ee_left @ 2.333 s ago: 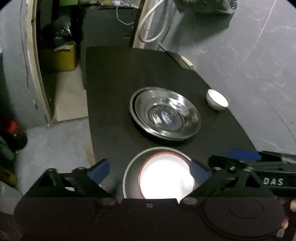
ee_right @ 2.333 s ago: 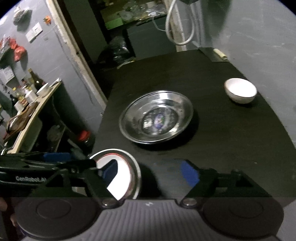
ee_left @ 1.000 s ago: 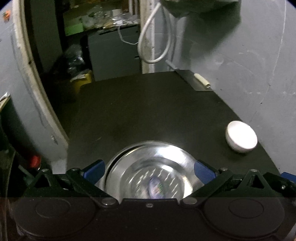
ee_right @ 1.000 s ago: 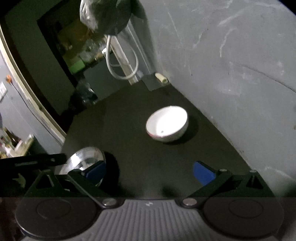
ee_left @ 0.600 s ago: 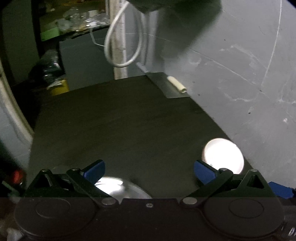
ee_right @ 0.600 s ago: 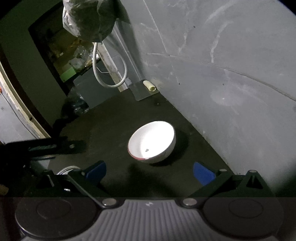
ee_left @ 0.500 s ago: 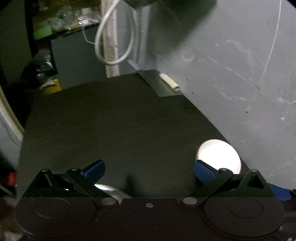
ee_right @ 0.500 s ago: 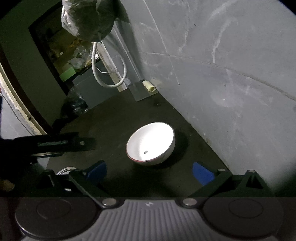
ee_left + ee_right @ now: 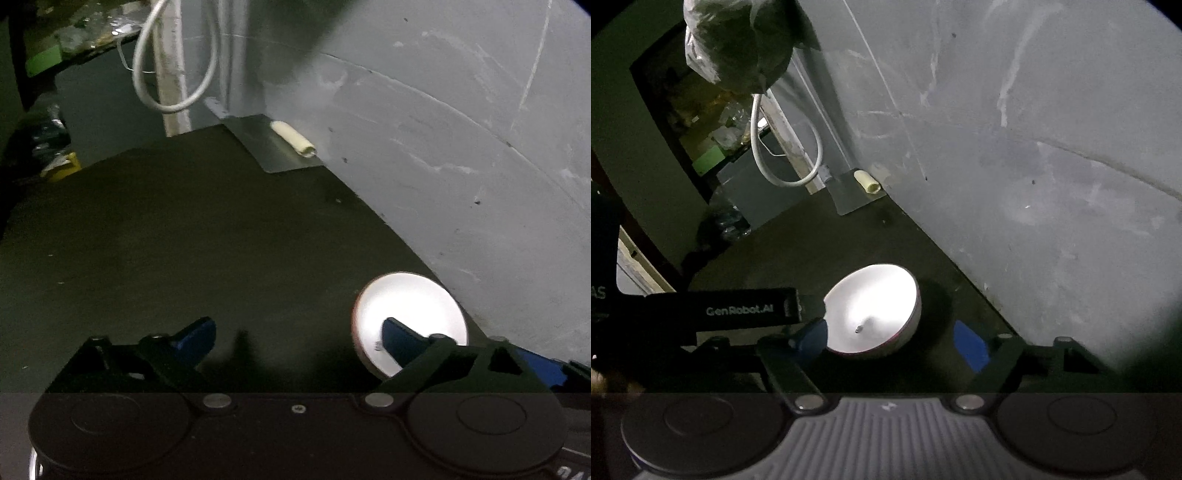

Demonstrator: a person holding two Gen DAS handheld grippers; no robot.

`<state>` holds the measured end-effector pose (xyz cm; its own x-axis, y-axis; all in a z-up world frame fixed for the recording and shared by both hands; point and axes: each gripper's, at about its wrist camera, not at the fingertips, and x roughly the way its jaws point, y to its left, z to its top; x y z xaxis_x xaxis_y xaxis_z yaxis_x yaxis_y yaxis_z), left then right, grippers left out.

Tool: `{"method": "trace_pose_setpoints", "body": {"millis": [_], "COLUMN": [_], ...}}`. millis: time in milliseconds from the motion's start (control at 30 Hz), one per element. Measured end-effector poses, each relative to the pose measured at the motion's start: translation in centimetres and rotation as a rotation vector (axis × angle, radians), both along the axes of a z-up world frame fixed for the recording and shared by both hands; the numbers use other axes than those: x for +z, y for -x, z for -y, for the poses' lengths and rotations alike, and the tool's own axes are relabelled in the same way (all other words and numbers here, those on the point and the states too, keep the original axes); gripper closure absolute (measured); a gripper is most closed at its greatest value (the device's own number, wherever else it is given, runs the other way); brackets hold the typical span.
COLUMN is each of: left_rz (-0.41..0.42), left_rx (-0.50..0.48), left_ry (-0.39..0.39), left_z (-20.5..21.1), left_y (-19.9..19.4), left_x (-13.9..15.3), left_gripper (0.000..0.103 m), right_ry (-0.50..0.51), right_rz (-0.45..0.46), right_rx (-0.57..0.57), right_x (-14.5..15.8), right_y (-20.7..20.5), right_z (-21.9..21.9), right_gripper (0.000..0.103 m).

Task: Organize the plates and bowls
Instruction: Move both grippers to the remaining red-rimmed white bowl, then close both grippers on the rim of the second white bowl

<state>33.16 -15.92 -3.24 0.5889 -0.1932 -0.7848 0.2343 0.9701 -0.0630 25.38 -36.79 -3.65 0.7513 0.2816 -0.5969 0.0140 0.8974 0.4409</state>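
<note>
My right tool (image 9: 890, 338) was closing around the white bowl (image 9: 873, 308) to lift it off the worktop (image 9: 812, 240); my left tool (image 9: 299, 334), narrowing, held nothing.

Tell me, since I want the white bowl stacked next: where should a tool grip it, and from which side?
Grip the bowl by its thin rim, one finger inside and one outside. Its wall is round and smooth, so a pinch across the body would likely slip. Come from above on the side away from the wall, where the table is open.
</note>
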Motion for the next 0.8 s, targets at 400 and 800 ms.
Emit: {"method": "trace_pose_setpoints", "body": {"millis": [400,800], "left_rz": [-0.067,-0.121], "left_rx": [-0.049,-0.064], "left_ry": [0.082,0.14], "left_z": [0.9,0.9], "left_y": [-0.9,-1.2], "left_x": [-1.1,-1.8], "left_gripper": [0.065,0.078], "right_ry": [0.015,0.011], "right_rz": [-0.042,-0.07], "right_rx": [0.002,0.035], "right_x": [-0.8,-1.6], "right_y": [-1.6,-2.5], "right_z": [-0.4,-0.7], "right_gripper": [0.041,0.063]}}
